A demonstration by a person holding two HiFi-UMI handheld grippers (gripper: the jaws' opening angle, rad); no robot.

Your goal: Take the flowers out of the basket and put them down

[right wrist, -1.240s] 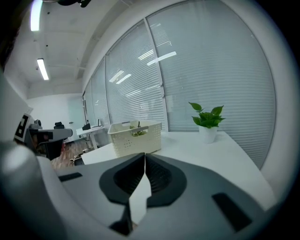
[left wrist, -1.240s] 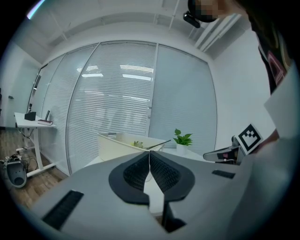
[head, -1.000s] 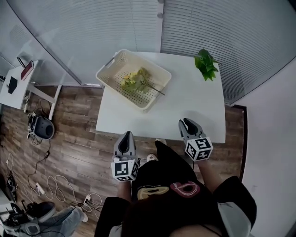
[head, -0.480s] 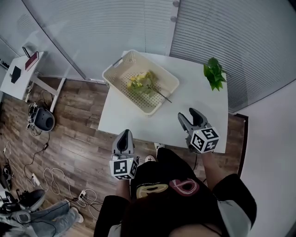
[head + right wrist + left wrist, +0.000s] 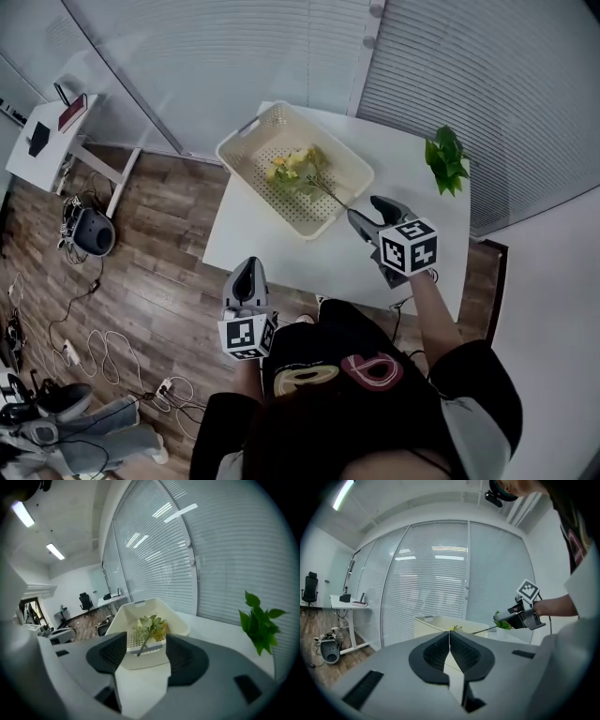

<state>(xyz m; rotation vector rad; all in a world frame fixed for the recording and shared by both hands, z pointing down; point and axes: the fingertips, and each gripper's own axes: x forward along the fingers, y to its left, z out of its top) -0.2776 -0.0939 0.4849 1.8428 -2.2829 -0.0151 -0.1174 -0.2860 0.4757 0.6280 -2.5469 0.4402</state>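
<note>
Holding your right tool (image 5: 364, 208) above the tabletop (image 5: 309, 258), you have its 2 jaws standing well apart; they have just been opening, and nothing is pressed between the pads. Straight ahead of that tool sits the cream perforated basket (image 5: 246, 150), resting flat, with the flowers (image 5: 298, 169) lying inside it: yellow-green blooms near the middle and 1 long stem slanting back over the near rim toward the tool. The end of that stem comes to just in front of the open jaws, and in the right gripper view it lines up with the gap between them; whether it touches either jaw cannot be told. Off to the right of this tool, well apart from the basket, a leafy green sprig (image 5: 446, 159) sits on the tabletop close to the blinds (image 5: 487, 75). Your left tool (image 5: 248, 269) has its jaws brought fully together with nothing between them. It hangs at the near edge of the tabletop, pointing almost level, and the basket stands well ahead of it and a little to its right.
</note>
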